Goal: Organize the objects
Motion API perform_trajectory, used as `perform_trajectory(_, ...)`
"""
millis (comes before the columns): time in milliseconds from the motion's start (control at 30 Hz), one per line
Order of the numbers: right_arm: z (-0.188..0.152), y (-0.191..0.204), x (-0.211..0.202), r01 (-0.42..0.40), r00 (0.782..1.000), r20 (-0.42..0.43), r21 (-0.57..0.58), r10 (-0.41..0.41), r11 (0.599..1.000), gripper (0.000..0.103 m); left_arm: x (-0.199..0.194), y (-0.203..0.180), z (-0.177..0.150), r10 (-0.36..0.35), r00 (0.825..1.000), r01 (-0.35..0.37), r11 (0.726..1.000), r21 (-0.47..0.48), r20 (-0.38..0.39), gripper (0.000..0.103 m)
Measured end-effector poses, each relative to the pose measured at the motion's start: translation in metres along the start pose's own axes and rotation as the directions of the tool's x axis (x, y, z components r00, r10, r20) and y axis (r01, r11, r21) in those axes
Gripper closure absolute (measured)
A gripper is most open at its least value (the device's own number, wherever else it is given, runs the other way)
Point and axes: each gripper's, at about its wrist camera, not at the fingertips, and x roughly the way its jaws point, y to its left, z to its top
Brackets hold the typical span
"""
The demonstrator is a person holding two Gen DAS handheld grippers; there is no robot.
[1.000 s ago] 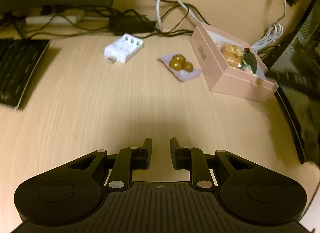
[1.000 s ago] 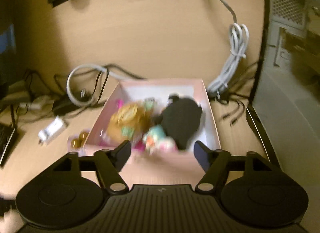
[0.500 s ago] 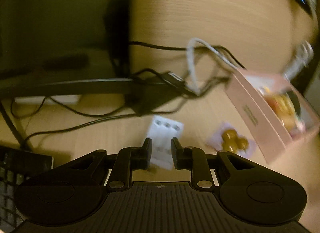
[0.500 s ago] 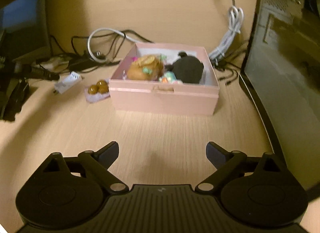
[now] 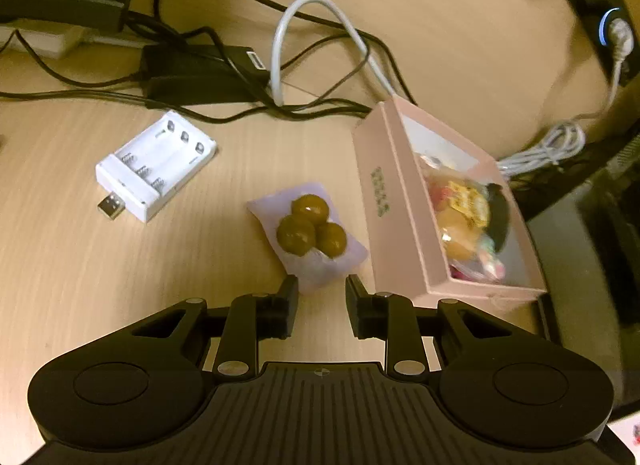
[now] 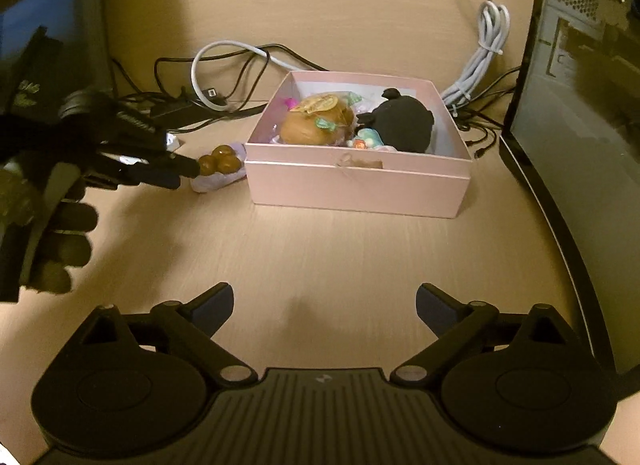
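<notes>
The left gripper (image 5: 322, 297) is right at the near edge of the packet of three brown balls (image 5: 307, 231), and its jaws have just been opening a little. They stand a narrow way apart with only the packet's pale corner showing in the gap; the pads are not pressing on it. The packet lies flat on the wooden desk (image 5: 120, 265), just beside the long side of the pink box (image 5: 378, 193).

From the right wrist view, the left gripper (image 6: 182, 171) comes in from the side with its tips at the packet (image 6: 219, 169), and a dark-gloved hand (image 6: 60, 241) is wrapped round its handle.

The right gripper (image 6: 325, 305) hangs over bare desk in front of the box (image 6: 356, 189), jaws just opened very wide, nothing between them.

Inside the box: a round brown bun-like thing in clear wrap (image 6: 318, 121), a black lump (image 6: 402, 121) beside it, and small coloured bits that are too blurred to name.

Further off on the desk, a white battery charger (image 5: 156, 165) lies empty with its plug sticking out, well apart from the packet. Black and white cables (image 5: 280, 65) tangle behind.
</notes>
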Motion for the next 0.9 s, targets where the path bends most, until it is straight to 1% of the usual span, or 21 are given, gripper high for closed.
perform_trajectory(167, -0.009, -0.011, -0.004, 0.021, 1.000, -0.017, 0.054, -0.020, 0.998, 0.005, 0.021, 0.004, 0.006, 0.052, 0.999, -0.051, 0.996, -0.080, 0.010, 0.076)
perform_trajectory(267, -0.014, -0.016, -0.008, 0.036, 0.999, -0.021, 0.061, -0.035, 0.997, 0.005, 0.025, 0.005, 0.010, 0.055, 0.997, -0.048, 0.993, -0.112, 0.059, 0.078)
perform_trajectory(300, -0.016, -0.017, -0.010, 0.042, 0.999, -0.021, 0.061, -0.041, 0.997, 0.005, 0.028, 0.002, 0.010, 0.069, 0.995, -0.061, 0.992, -0.110, 0.068, 0.081)
perform_trajectory(333, -0.017, -0.018, -0.012, 0.047, 0.999, -0.020, 0.061, -0.045, 0.997, 0.005, 0.029, 0.000, 0.011, 0.079, 0.995, -0.072, 0.992, -0.102, 0.064, 0.091)
perform_trajectory(400, -0.019, -0.021, -0.015, 0.054, 0.998, -0.016, 0.064, -0.053, 0.996, 0.005, 0.028, -0.007, 0.009, 0.096, 0.994, -0.094, 0.995, -0.043, 0.058, 0.092)
perform_trajectory(467, -0.020, -0.023, -0.018, 0.051, 0.999, -0.010, 0.071, -0.051, 0.996, 0.005, 0.024, -0.015, 0.004, 0.117, 0.992, -0.120, 0.991, 0.059, 0.046, 0.093)
perform_trajectory(533, -0.020, -0.024, -0.018, 0.044, 0.999, -0.008, 0.072, -0.043, 0.996, 0.005, 0.016, -0.022, -0.006, 0.150, 0.988, -0.155, 0.975, 0.158, 0.043, 0.094)
perform_trajectory(600, -0.016, -0.021, -0.016, 0.032, 0.999, 0.001, 0.060, -0.032, 0.998, 0.005, 0.004, -0.022, -0.018, 0.178, 0.983, -0.183, 0.956, 0.228, 0.042, 0.094)
perform_trajectory(633, -0.014, -0.018, -0.015, 0.023, 1.000, 0.008, 0.051, -0.023, 0.998, 0.005, -0.003, -0.020, -0.023, 0.188, 0.981, -0.192, 0.950, 0.246, 0.041, 0.094)
perform_trajectory(700, -0.005, -0.010, -0.011, -0.008, 1.000, 0.023, 0.029, 0.008, 1.000, 0.005, -0.021, -0.010, -0.036, 0.200, 0.979, -0.202, 0.945, 0.257, 0.034, 0.094)
perform_trajectory(800, 0.015, 0.009, -0.001, -0.074, 0.996, 0.042, -0.017, 0.074, 0.997, 0.005, -0.054, 0.015, -0.055, 0.182, 0.983, -0.180, 0.962, 0.203, 0.008, 0.093)
perform_trajectory(833, 0.023, 0.017, 0.004, -0.096, 0.994, 0.048, -0.035, 0.097, 0.995, 0.005, -0.063, 0.022, -0.060, 0.185, 0.983, -0.182, 0.964, 0.192, 0.001, 0.093)
perform_trajectory(900, 0.042, 0.040, 0.016, -0.149, 0.986, 0.056, -0.077, 0.154, 0.986, 0.005, -0.083, 0.036, -0.071, 0.211, 0.977, -0.206, 0.963, 0.175, -0.011, 0.093)
